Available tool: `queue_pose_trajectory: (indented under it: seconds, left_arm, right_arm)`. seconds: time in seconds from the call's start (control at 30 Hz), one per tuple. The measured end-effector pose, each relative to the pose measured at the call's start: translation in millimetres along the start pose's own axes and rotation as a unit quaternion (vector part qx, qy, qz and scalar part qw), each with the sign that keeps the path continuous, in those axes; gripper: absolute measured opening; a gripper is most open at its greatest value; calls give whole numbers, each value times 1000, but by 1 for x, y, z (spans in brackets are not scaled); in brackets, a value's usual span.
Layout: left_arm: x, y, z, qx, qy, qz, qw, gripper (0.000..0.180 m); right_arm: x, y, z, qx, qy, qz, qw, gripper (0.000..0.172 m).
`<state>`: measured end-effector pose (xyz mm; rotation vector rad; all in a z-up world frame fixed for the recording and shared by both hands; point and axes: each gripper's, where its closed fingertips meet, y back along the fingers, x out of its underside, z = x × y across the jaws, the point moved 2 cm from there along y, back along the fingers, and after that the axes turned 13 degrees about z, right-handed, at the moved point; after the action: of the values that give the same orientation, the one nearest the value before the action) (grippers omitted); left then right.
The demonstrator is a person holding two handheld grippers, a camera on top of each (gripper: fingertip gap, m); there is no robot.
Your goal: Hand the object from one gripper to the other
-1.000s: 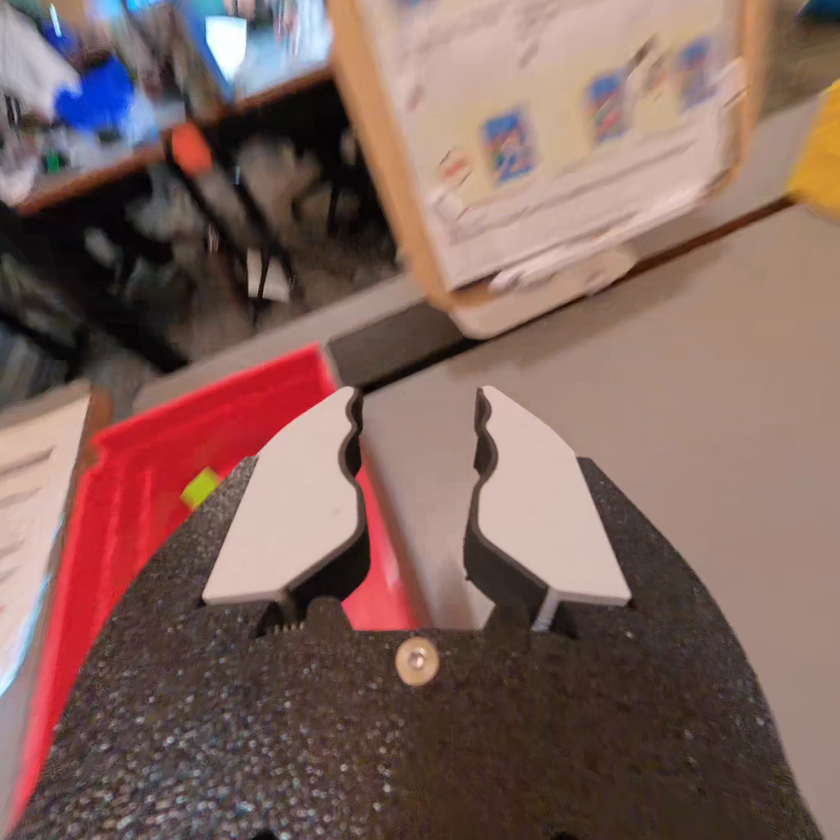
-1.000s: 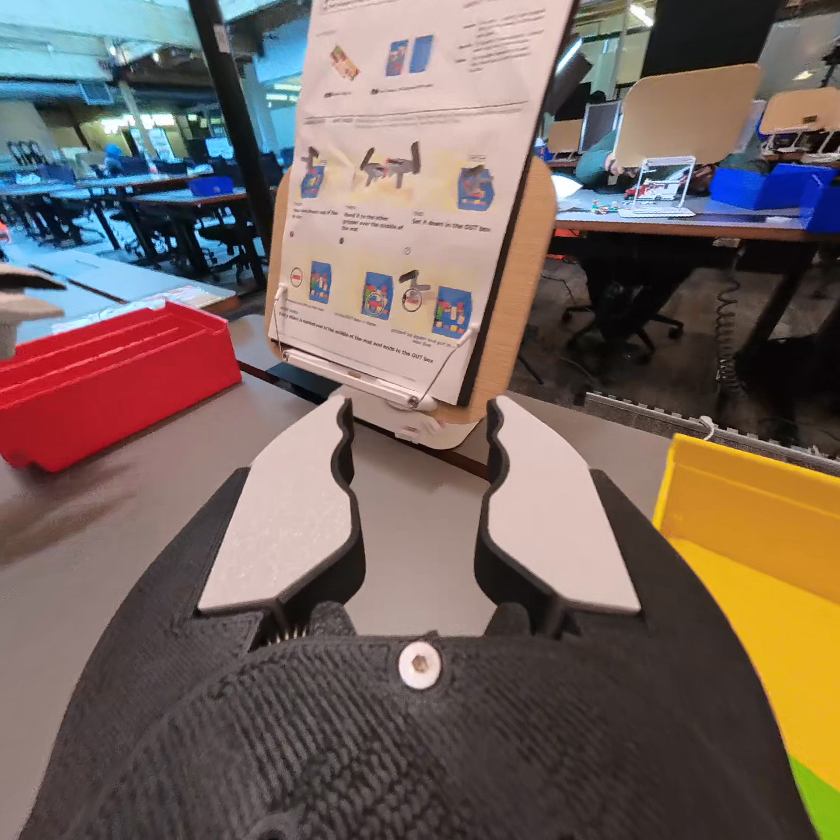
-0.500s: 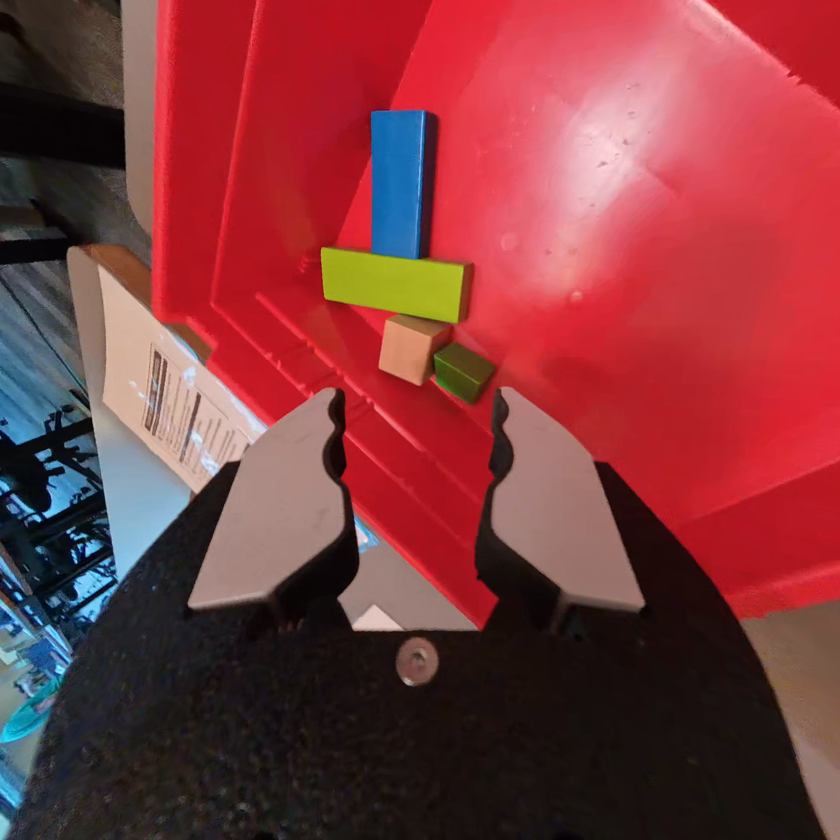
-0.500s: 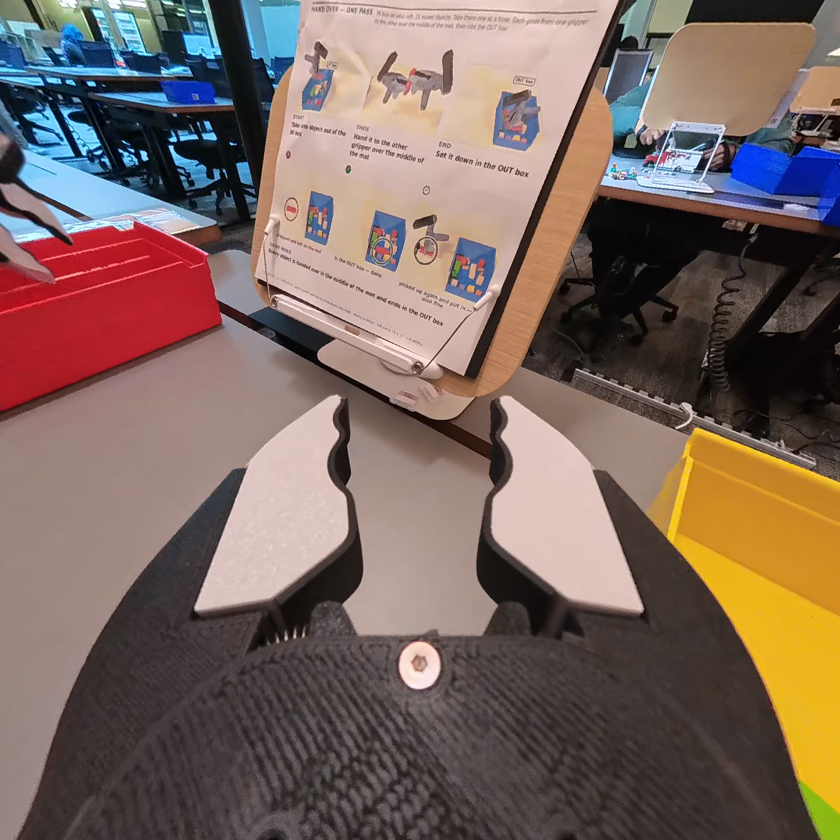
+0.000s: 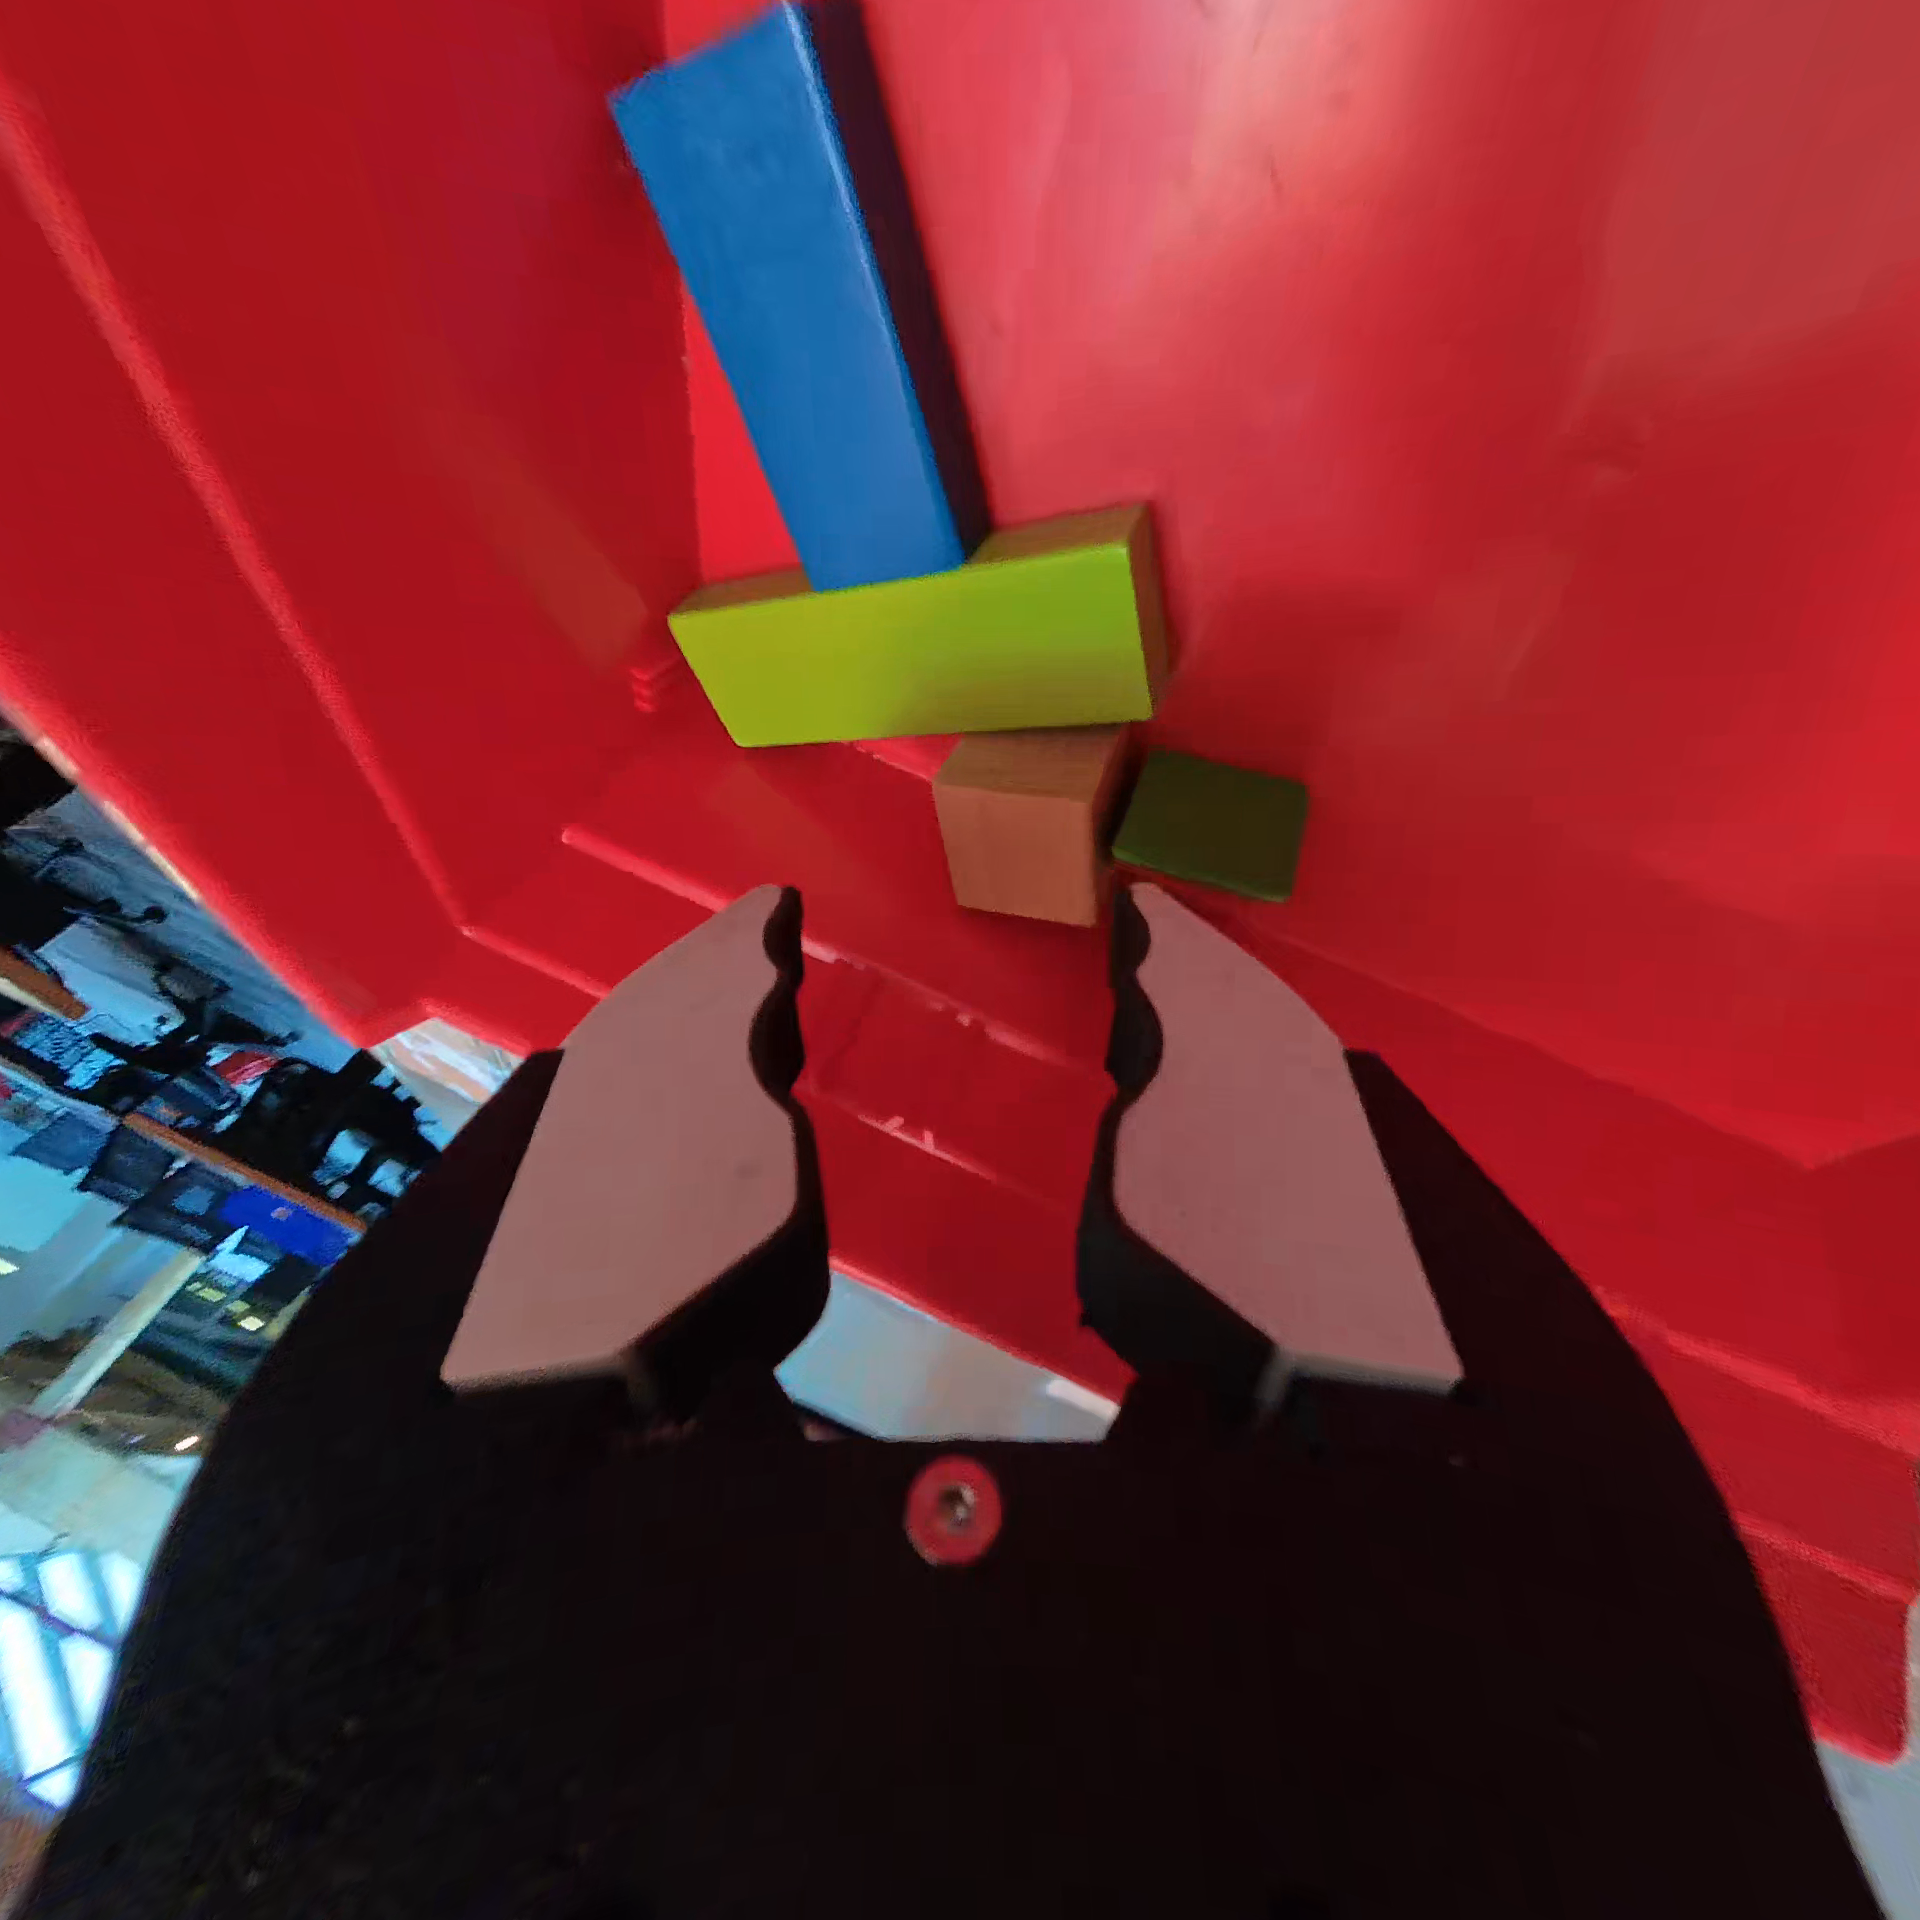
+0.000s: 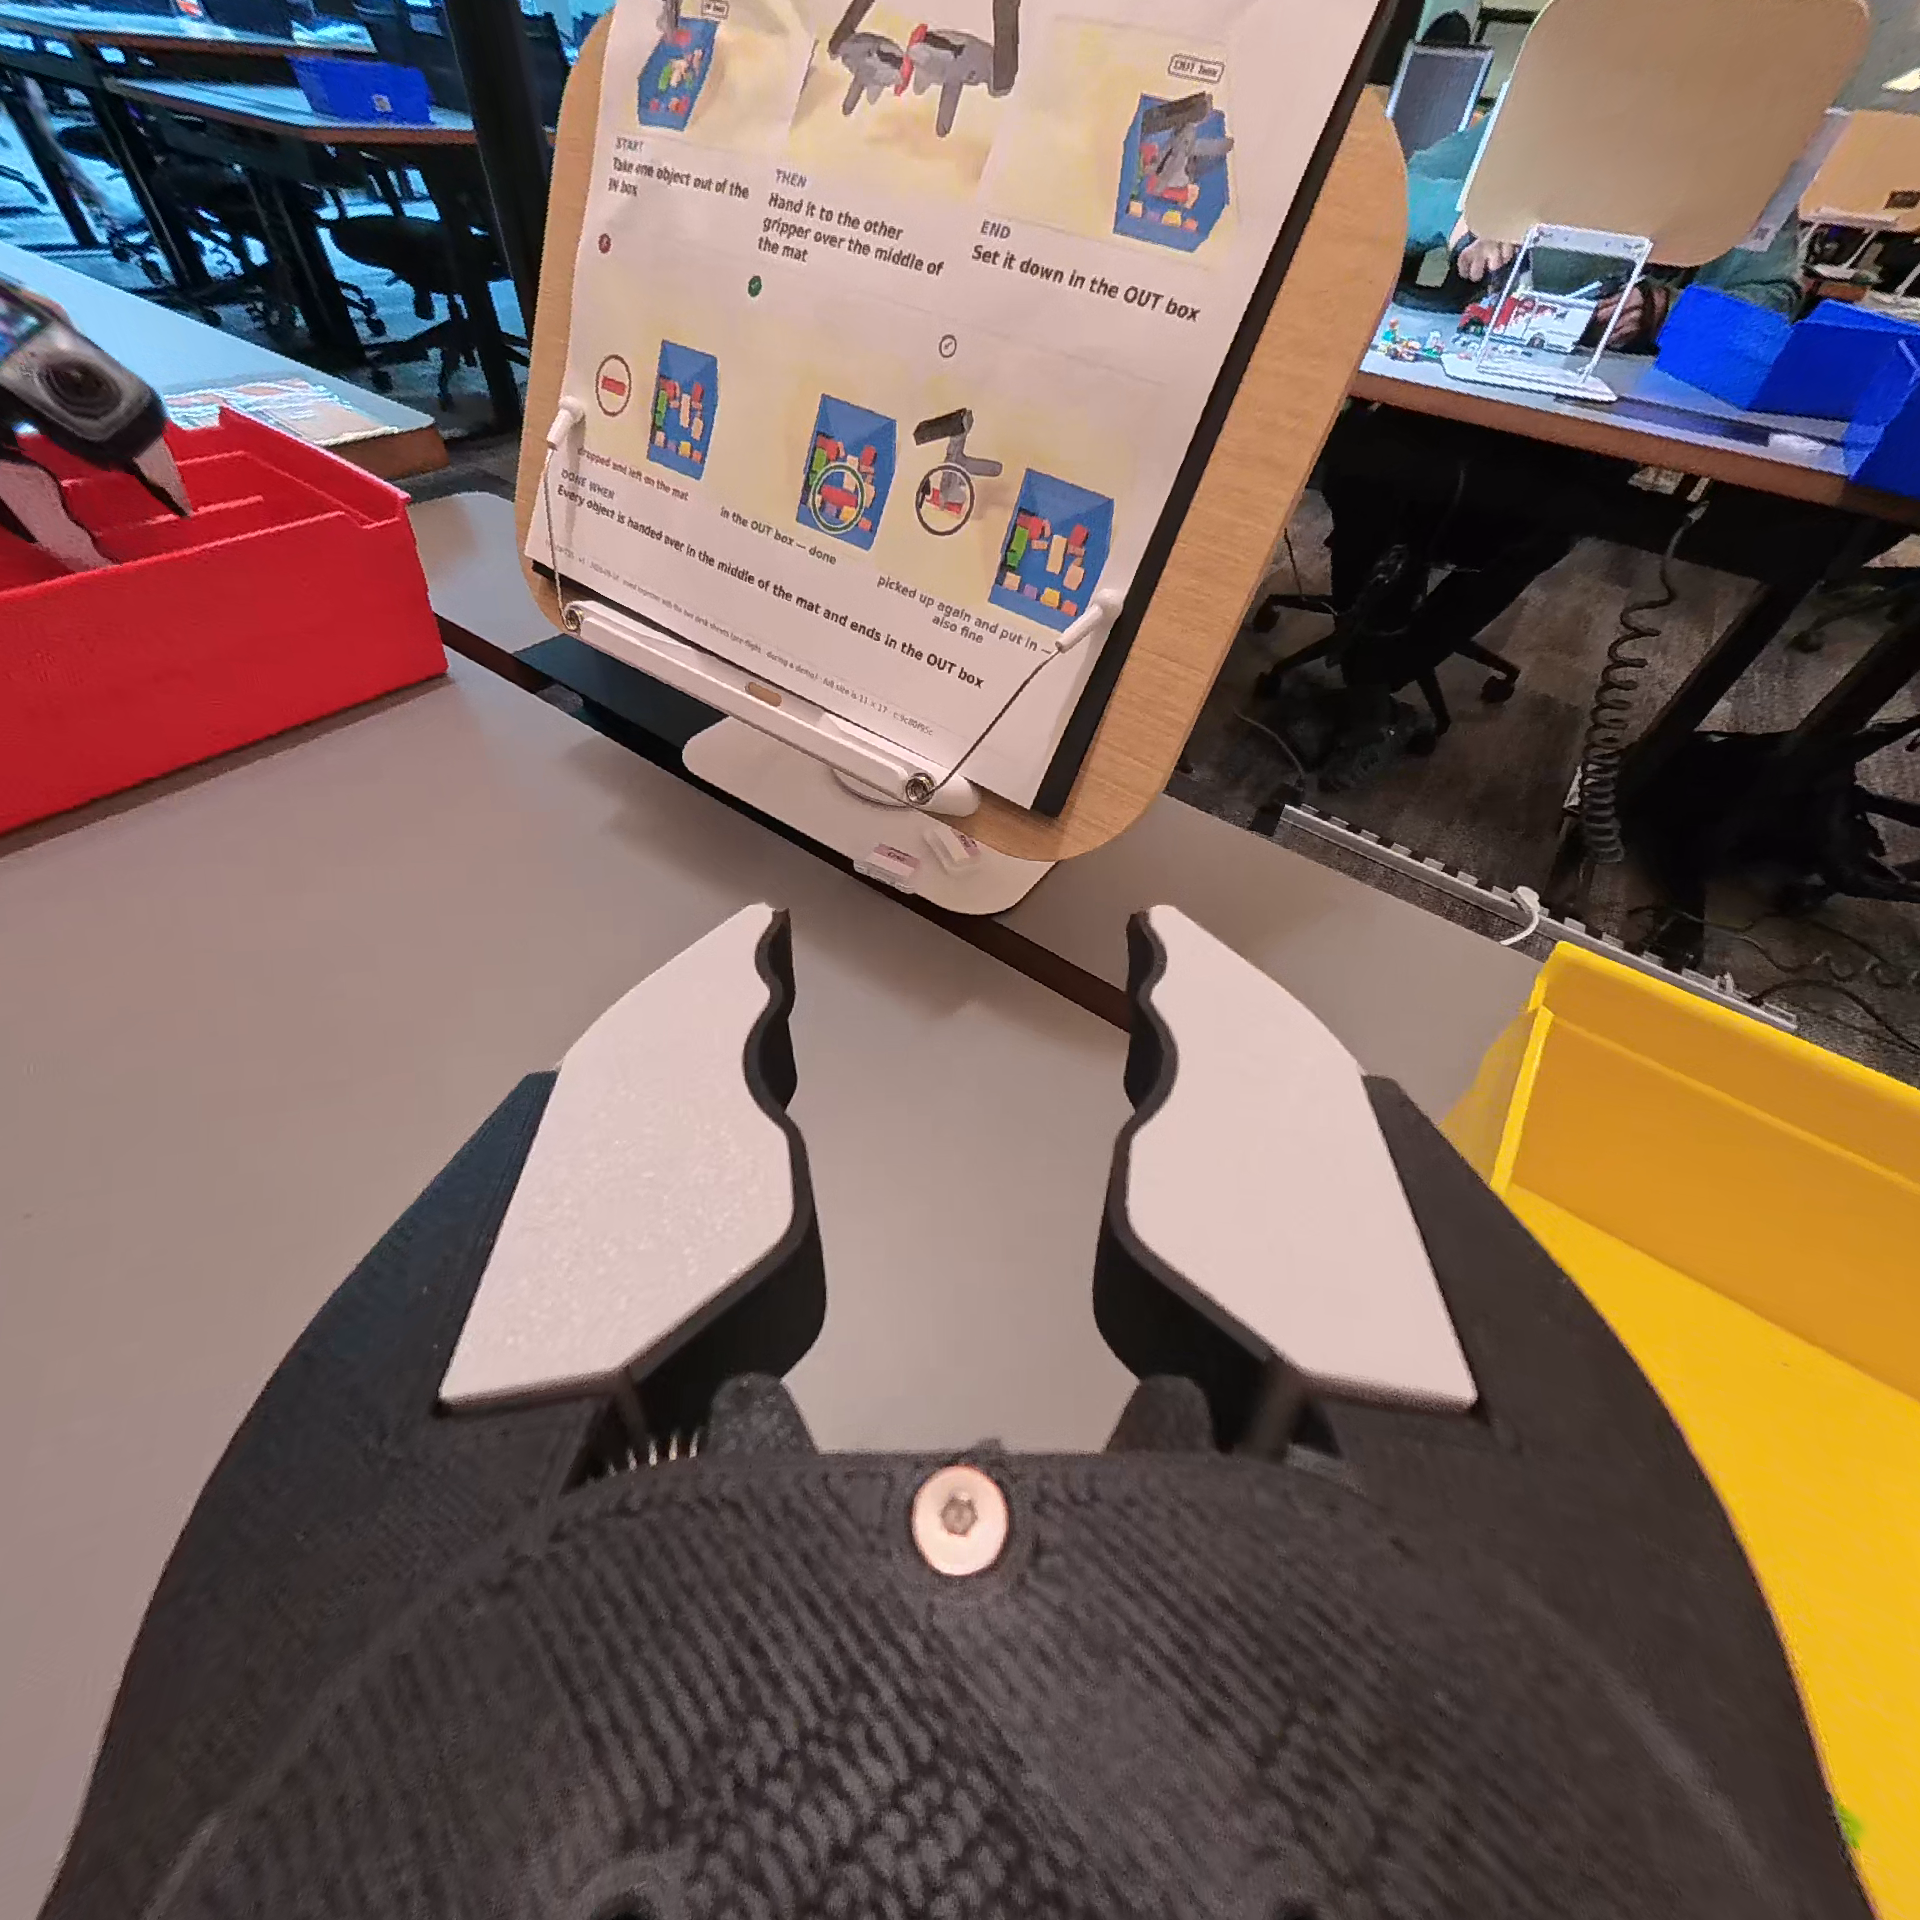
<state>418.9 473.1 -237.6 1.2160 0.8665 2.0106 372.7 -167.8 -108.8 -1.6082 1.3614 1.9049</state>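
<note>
Just ahead of the left gripper, inside the red bin, four wooden blocks lie bunched together. Its jaws stand spread with nothing between them, tips pointing down into the bin. Nearest the fingertips is a plain tan cube, just beyond and slightly toward the right-hand finger; a dark green block touches the cube's far-right side. Beyond the cube a lime-green bar lies crosswise, and a long blue bar runs away from the gripper with its near end resting over the lime bar. The cube looks like the likeliest object to take, since it sits closest and its near faces are free, though the green block crowds one side and the right finger may have to slip between them.

Well off to the right of that bin, the right gripper hovers over bare grey tabletop, jaws equally spread and empty. I judge it is waiting there as the receiving side for the handover. A yellow bin sits just to its right, probably the drop-off, and an instruction sheet on a wooden stand rises ahead of it. From this view the left gripper shows far to the left, dipped into the red bin.

No block is yet held, so the pick is not yet done.
</note>
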Motion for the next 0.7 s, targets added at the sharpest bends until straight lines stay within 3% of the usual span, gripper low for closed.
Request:
queue_pose_trajectory:
  seconds: [0.03,0.23,0.43,0.7]
  left_arm:
    - [2,-3,-1,-2,-12,15,1000,56]
    - [-7,-5,-5,19,-8,-3,1000,51]
    - [-1,-15,-13,22,-43,51,998,38]
    - [-5,-17,-13,34,-41,42,998,35]
  right_arm:
    - [1,-1,0,0,-1,1,1000,62]
    - [5,-4,-2,2,0,10,1000,62]
    - [5,-3,0,5,14,15,1000,63]
    - [5,-4,2,-5,12,14,1000,63]
